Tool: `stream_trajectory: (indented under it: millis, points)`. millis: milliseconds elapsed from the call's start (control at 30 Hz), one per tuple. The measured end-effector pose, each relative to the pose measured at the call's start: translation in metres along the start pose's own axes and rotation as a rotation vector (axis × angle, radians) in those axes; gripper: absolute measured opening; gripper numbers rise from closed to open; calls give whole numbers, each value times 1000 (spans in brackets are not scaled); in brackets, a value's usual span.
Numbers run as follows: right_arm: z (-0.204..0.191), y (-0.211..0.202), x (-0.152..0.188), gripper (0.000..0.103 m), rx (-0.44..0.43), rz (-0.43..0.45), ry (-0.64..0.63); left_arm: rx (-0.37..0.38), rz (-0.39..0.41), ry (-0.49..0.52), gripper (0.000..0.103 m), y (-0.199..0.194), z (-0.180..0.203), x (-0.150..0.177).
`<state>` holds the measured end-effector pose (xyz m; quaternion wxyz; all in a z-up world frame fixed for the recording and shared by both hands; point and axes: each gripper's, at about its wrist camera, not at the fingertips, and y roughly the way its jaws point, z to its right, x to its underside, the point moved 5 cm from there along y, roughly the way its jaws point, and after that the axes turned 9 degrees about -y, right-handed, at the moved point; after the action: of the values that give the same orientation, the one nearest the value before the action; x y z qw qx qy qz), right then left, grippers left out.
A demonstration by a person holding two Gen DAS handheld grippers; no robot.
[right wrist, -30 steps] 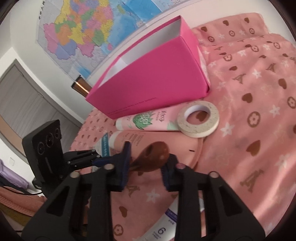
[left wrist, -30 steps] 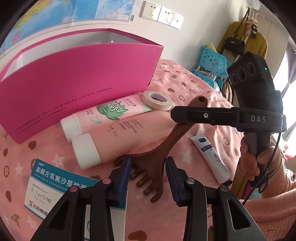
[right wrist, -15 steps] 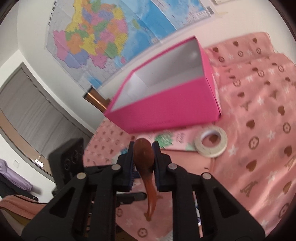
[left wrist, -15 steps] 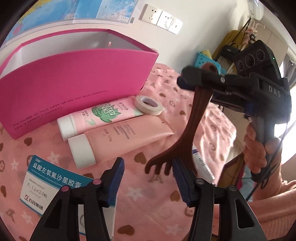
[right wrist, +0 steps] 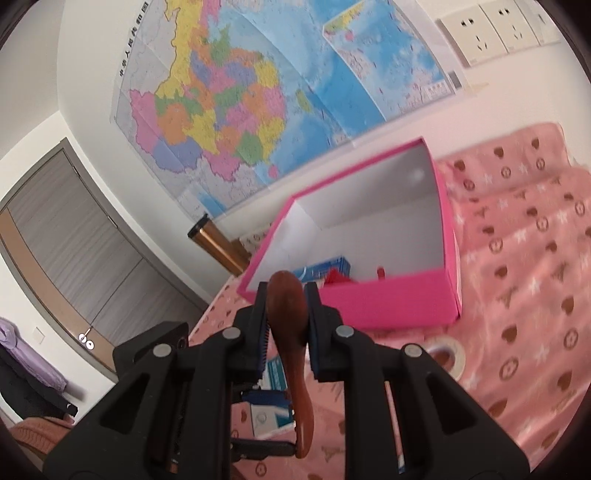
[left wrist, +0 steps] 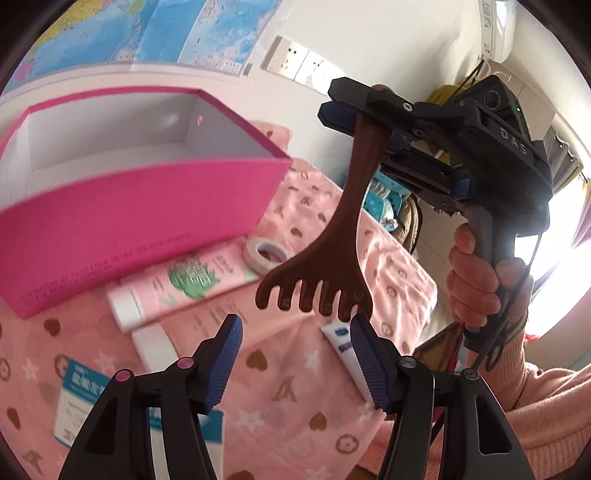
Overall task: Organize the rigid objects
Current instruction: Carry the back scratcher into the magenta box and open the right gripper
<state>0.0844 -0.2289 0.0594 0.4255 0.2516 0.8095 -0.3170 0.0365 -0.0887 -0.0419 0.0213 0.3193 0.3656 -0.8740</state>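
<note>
A home bedroom: pink patterned blanket [right wrist: 524, 280], wall map [right wrist: 258, 92], wardrobe doors [right wrist: 55, 236], hanging clothes [right wrist: 22, 354].

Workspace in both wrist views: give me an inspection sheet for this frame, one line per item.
Surface: pink patterned cloth.
Job's things: brown wooden comb hanging teeth down, clamped at its handle; open pink box already holding a few items.
Clutter: two pink tubes, tape roll, small white tube, blue-and-white medicine carton, all lying on the cloth.
Grippers: right hand-held gripper shut on the comb; left hand-held gripper open, holding nothing.
Cables: black cable hanging by the right handle.
Surroundings: wall map, sockets, grey door.
</note>
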Motion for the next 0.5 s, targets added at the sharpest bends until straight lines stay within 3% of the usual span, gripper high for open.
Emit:
stream_trajectory:
  millis: [367, 500]
  points:
    - [7, 23, -53, 19, -28, 71, 9, -31, 112, -2, 59, -15, -4, -69]
    - [12, 38, -64, 19, -50, 82, 37, -80, 122, -32, 51, -14, -18, -89]
